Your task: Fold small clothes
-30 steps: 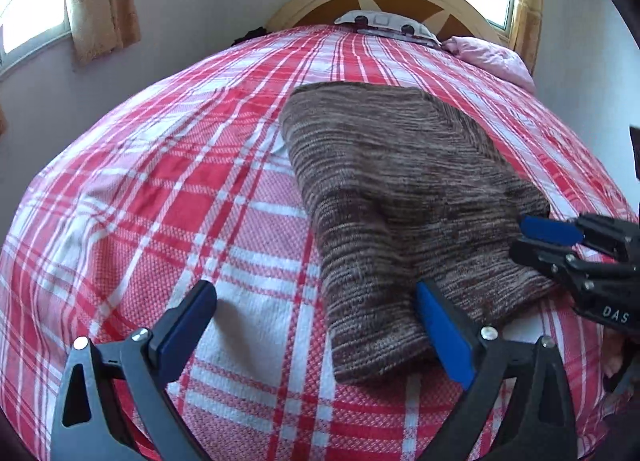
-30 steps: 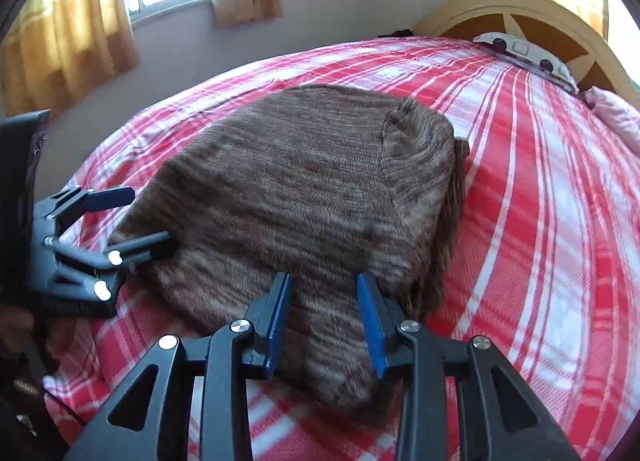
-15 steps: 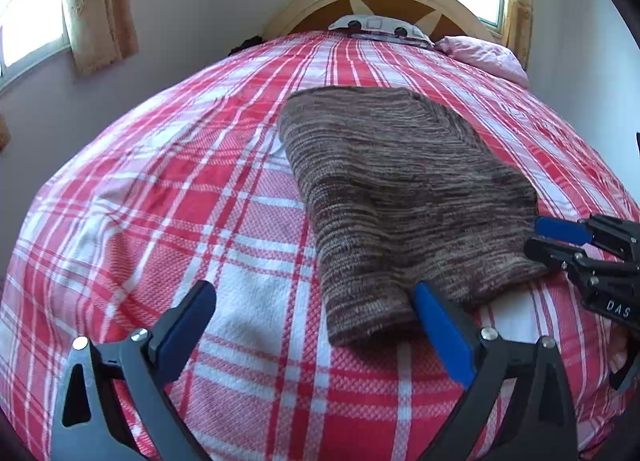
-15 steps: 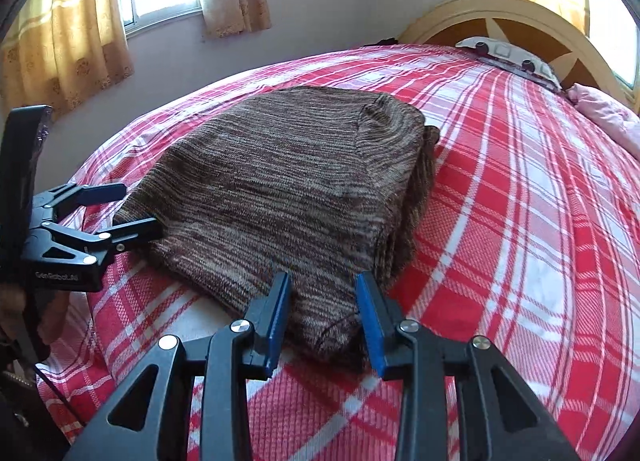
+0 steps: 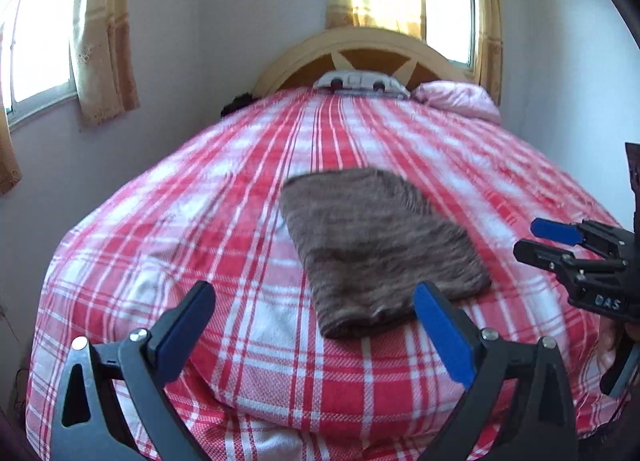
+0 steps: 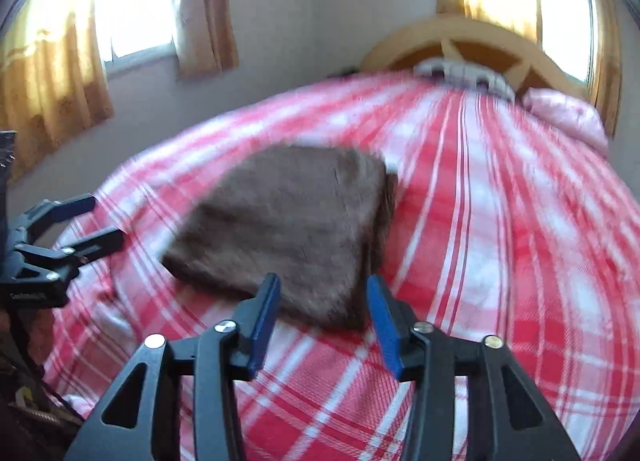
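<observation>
A brown knitted garment lies folded flat on the red and white plaid bed; it also shows, blurred, in the right wrist view. My left gripper is wide open and empty, held back from the garment's near edge. My right gripper is open and empty, just short of the garment's near corner. The right gripper shows in the left wrist view at the right, apart from the garment. The left gripper shows in the right wrist view at the left.
A wooden headboard and a pink pillow are at the far end of the bed. A pale patterned object lies at the headboard. Walls with curtained windows stand close on the left and behind.
Both grippers have pulled back and up from the garment, which now looks smaller and farther. The right gripper's jaws have opened wider. The garment stays folded on the bed.
</observation>
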A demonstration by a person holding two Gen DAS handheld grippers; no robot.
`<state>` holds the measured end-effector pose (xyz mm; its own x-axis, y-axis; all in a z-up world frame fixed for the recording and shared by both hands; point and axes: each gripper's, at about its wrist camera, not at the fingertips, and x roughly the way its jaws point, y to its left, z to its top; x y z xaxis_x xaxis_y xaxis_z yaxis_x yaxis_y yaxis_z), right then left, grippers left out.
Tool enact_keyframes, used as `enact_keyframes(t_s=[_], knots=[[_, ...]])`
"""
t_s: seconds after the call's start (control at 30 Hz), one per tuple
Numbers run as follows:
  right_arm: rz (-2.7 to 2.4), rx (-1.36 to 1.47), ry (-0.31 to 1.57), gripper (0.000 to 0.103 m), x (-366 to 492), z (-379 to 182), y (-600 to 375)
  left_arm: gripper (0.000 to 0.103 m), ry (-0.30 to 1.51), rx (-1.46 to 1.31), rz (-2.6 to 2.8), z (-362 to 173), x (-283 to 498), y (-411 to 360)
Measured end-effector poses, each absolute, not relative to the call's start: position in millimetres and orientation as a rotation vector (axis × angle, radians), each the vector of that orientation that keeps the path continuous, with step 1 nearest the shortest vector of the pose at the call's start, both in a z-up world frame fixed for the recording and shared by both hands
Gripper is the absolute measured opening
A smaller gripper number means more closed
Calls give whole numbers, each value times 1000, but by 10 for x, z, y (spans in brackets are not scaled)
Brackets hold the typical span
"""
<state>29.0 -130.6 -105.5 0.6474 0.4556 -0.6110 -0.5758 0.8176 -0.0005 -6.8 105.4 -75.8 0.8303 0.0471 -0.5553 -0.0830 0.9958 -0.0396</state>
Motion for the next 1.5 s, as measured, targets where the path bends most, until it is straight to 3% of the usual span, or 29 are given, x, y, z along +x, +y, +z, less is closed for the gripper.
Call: enact_keyframes(t_s=[0.03, 0.07, 0.37, 1.5], knots=[[593, -197, 583, 68, 191, -922, -1299, 103, 567, -63, 68, -694, -102, 1048], [592, -196, 548, 69, 127, -835, -1296, 103, 551, -64, 67, -632, -133, 1047], [609, -234, 415, 69, -282, -448, -1256, 103, 489, -78, 70, -419, -223, 1066], [618, -196, 403, 69, -400, -427, -1320, 103, 474, -91, 83, -358, -316, 1022]])
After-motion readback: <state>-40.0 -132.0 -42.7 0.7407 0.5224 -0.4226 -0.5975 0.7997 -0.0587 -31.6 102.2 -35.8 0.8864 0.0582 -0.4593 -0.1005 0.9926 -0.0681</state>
